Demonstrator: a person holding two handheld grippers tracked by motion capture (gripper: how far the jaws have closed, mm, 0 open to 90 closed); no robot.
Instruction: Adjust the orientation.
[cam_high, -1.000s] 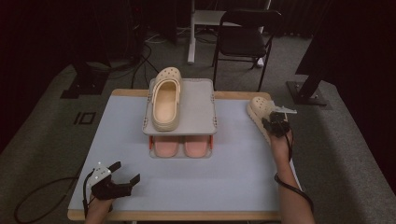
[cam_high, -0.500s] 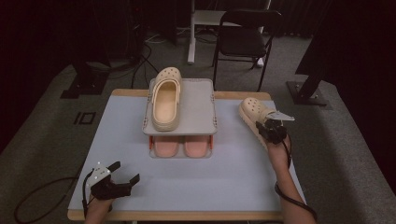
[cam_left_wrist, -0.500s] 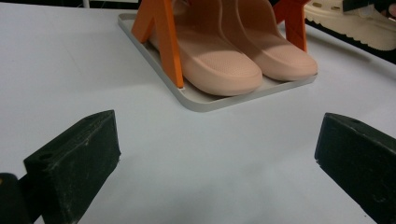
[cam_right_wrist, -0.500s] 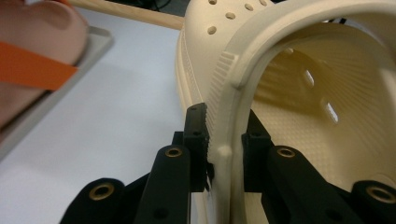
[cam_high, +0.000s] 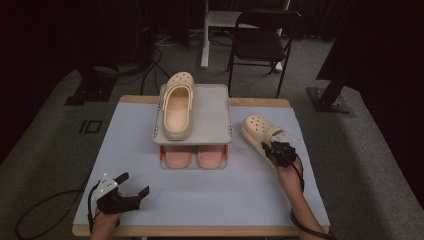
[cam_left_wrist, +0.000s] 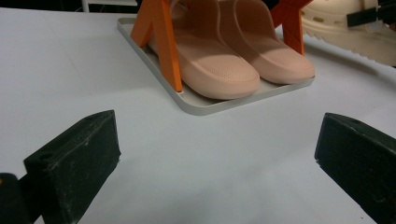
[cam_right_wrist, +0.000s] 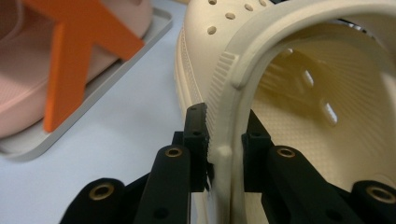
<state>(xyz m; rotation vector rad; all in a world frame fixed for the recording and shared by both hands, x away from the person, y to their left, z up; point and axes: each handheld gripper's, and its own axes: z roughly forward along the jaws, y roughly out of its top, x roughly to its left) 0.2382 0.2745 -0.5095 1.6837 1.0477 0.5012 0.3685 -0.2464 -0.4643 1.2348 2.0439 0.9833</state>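
The cream clog sat near the table's right edge, just right of the two-tier rack, its side wall pinched by the right gripper. The left gripper rested near the front left corner, jaws wide apart and holding nothing. Pink slippers filled the rack's lower tray.

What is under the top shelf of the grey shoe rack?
Under the top shelf of the shoe rack a pair of pink slippers rests on the bottom tray, toes toward the person, between orange legs. The shelf covers their heel ends.
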